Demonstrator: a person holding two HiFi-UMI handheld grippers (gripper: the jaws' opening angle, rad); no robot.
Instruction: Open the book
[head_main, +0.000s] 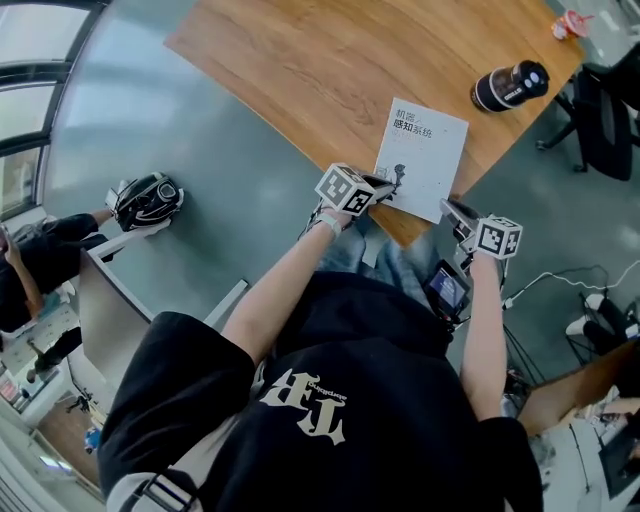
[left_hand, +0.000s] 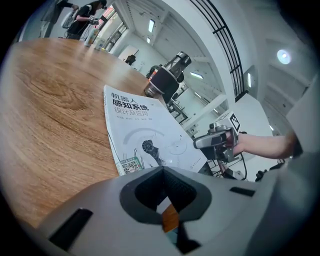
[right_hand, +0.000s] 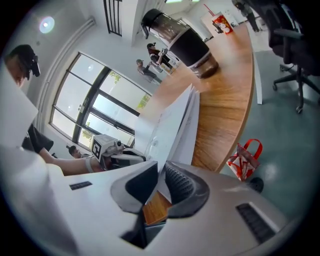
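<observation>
A white paperback book (head_main: 422, 155) lies closed near the front edge of the wooden table (head_main: 300, 60). My left gripper (head_main: 390, 186) is at the book's near left corner. In the left gripper view its jaws (left_hand: 162, 172) meet, with a white sliver of the book (left_hand: 145, 135) between them. My right gripper (head_main: 452, 210) is at the near right corner. In the right gripper view the book's cover (right_hand: 172, 125) stands slightly lifted off the pages and runs into the narrow gap of the right gripper (right_hand: 161, 170), whose pads press on it.
A black bottle (head_main: 510, 85) lies on its side on the table beyond the book. An office chair (head_main: 605, 120) stands at the right. A dark bag (head_main: 147, 200) rests on the floor at the left, and a red bag (right_hand: 243, 160) below the table edge.
</observation>
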